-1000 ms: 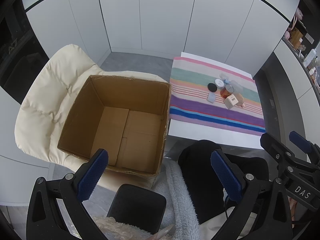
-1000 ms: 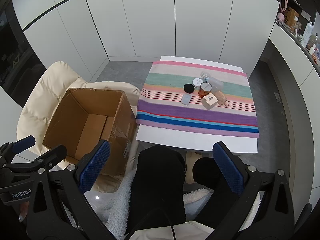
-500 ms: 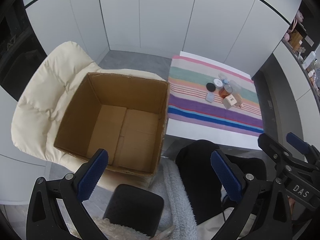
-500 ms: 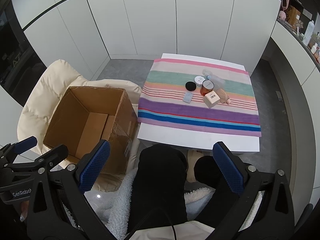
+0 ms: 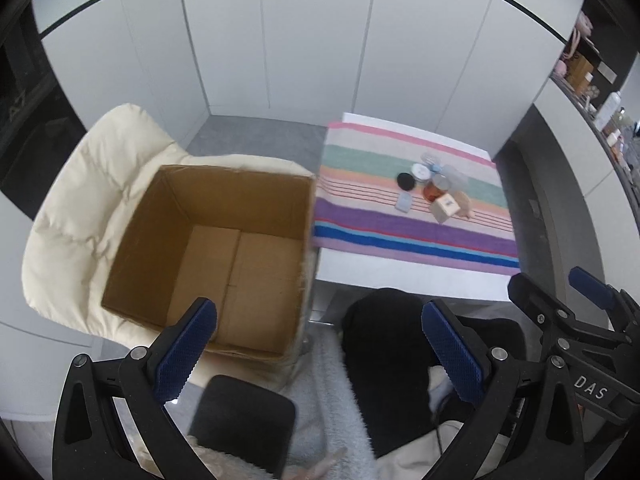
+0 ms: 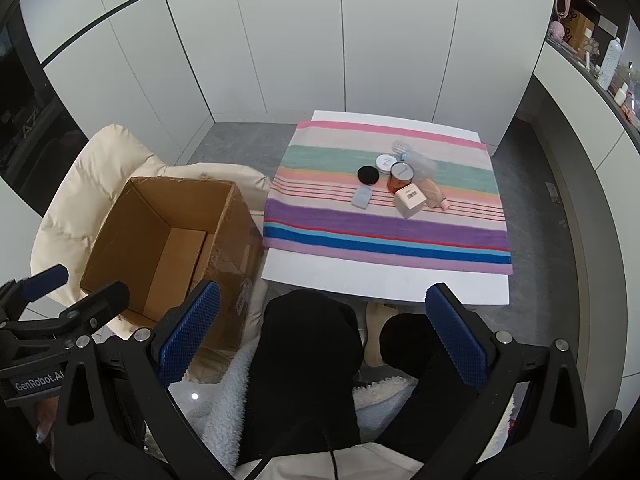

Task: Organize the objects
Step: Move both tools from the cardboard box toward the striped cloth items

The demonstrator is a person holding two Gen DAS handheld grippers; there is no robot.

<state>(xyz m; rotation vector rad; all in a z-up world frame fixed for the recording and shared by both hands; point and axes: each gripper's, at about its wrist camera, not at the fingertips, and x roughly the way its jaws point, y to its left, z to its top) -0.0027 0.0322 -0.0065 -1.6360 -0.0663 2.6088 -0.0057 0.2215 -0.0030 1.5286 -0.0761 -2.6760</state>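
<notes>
An open, empty cardboard box [image 5: 224, 248] [image 6: 160, 236] stands on a cream padded chair [image 5: 76, 216]. Several small items lie clustered on a striped cloth [image 6: 384, 232] over a white table [image 6: 384, 280]: a black round lid [image 6: 368, 175], a white tin [image 6: 385, 163], an amber jar [image 6: 400, 178], a cream carton [image 6: 409, 201], a pale blue packet [image 6: 361, 199], a peach piece [image 6: 434, 196] and clear plastic [image 6: 420, 160]. My left gripper [image 5: 320, 344] is open and empty, above the box's near edge. My right gripper [image 6: 324, 332] is open and empty, well short of the table.
White cabinet doors [image 6: 320, 40] fill the back wall. A shelf with bottles [image 6: 600, 64] runs along the right. The person's dark-clothed legs [image 6: 312, 360] and a fleecy white garment [image 6: 224, 400] lie below the grippers. A black chair armrest [image 5: 240, 420] is at the bottom.
Both views have drifted slightly; the box and table sit a little lower and further left in the left wrist view. Both grippers stay open and empty.
</notes>
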